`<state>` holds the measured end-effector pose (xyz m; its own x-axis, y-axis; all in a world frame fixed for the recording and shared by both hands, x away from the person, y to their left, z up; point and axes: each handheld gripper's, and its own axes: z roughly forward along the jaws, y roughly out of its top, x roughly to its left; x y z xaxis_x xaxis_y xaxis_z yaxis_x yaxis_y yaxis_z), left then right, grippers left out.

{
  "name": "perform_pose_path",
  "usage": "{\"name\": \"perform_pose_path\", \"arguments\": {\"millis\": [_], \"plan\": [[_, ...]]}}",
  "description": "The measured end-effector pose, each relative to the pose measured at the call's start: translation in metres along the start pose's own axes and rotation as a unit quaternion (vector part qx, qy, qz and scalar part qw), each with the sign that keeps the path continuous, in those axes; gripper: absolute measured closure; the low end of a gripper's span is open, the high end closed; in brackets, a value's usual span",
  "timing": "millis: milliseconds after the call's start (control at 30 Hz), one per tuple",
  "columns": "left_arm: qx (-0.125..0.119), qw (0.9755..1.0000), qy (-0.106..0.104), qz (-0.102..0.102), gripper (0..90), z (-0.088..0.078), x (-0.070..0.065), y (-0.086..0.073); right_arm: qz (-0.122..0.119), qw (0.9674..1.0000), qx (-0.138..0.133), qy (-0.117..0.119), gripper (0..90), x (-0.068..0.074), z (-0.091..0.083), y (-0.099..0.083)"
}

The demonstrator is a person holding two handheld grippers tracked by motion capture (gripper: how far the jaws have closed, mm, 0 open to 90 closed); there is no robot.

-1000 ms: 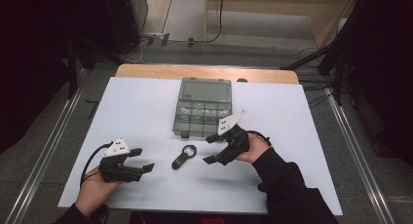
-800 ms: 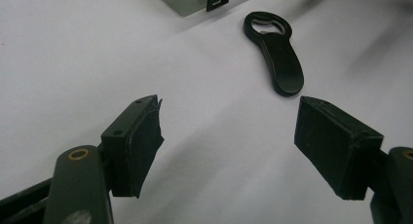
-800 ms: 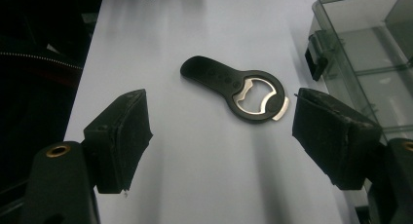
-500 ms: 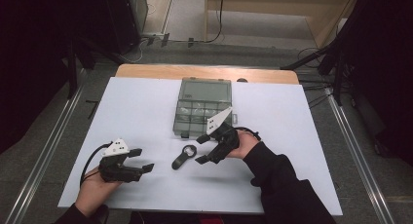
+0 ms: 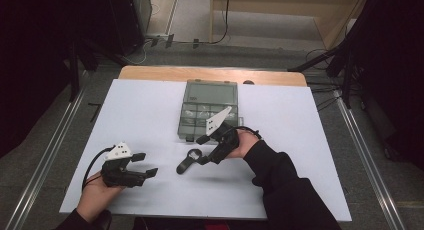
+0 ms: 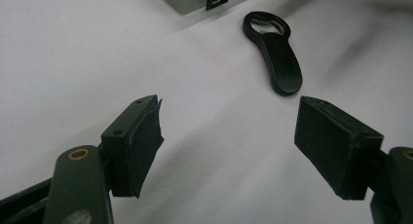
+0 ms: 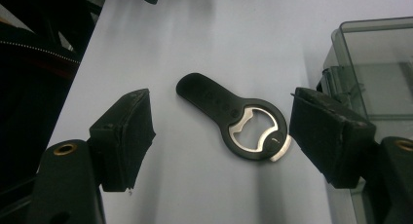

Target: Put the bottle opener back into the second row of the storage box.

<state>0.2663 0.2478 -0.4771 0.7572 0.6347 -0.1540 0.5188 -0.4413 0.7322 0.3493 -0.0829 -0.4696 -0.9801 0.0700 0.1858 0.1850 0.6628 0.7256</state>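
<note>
A black bottle opener [image 5: 187, 161] lies flat on the white table top [image 5: 140, 115], its ring end toward the box. My right gripper [image 5: 202, 150] hovers just right of it, open, one jaw on each side of the ring end. In the right gripper view the bottle opener [image 7: 234, 119] lies between the spread jaws of the right gripper [image 7: 220, 100], and nothing is gripped. My left gripper [image 5: 145, 164] rests open at the front left, well apart from the opener. The left gripper [image 6: 229, 107] looks at the bottle opener [image 6: 275, 53] from a distance.
A clear grey compartment box [image 5: 207, 107] with its lid shut sits at the table's back middle, just behind the right gripper; the box [image 7: 375, 63] is close to that gripper's right jaw. The wooden table edge [image 5: 210, 74] runs along the back.
My right gripper has moved left and down toward the bottle opener, so its jaws now flank the ring end. The left gripper has stayed put.
</note>
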Motion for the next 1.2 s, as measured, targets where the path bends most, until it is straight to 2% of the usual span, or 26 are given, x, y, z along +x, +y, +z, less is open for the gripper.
{"name": "perform_pose_path", "arguments": {"millis": [67, 133, 333, 700, 900, 1133, 1167, 1200], "plan": [[0.002, 1.0, 0.001, 0.001, 24.9, 0.0, 0.0, 0.0, -0.004, 1.0, 0.002, 0.001, 25.3, -0.001, 0.001, 0.001], [0.002, 1.0, 0.001, 0.002, 24.9, 0.0, 0.0, 0.0, -0.014, 0.9998, 0.006, 0.012, 25.8, -0.001, 0.006, 0.002], [0.004, 1.0, -0.002, 0.003, 24.9, 0.001, 0.0, 0.0, -0.017, 0.9992, 0.023, 0.028, 26.3, -0.006, 0.016, 0.006], [0.003, 1.0, -0.003, 0.005, 24.9, 0.0, 0.0, 0.0, -0.041, 0.9975, 0.042, 0.038, 28.0, -0.007, 0.028, 0.016], [0.003, 1.0, -0.003, 0.005, 24.9, 0.0, -0.001, 0.0, -0.062, 0.9953, 0.062, 0.041, 29.3, -0.008, 0.034, 0.021], [0.002, 1.0, -0.004, 0.004, 24.9, 0.0, 0.0, 0.0, -0.09, 0.9911, 0.08, 0.057, 31.3, -0.009, 0.043, 0.027], [0.003, 1.0, -0.004, 0.004, 24.9, 0.0, 0.0, 0.0, -0.102, 0.9894, 0.083, 0.062, 31.8, -0.01, 0.047, 0.028], [0.003, 1.0, -0.004, 0.004, 24.9, 0.0, 0.0, 0.0, -0.103, 0.989, 0.085, 0.064, 31.9, -0.01, 0.048, 0.028]]}}
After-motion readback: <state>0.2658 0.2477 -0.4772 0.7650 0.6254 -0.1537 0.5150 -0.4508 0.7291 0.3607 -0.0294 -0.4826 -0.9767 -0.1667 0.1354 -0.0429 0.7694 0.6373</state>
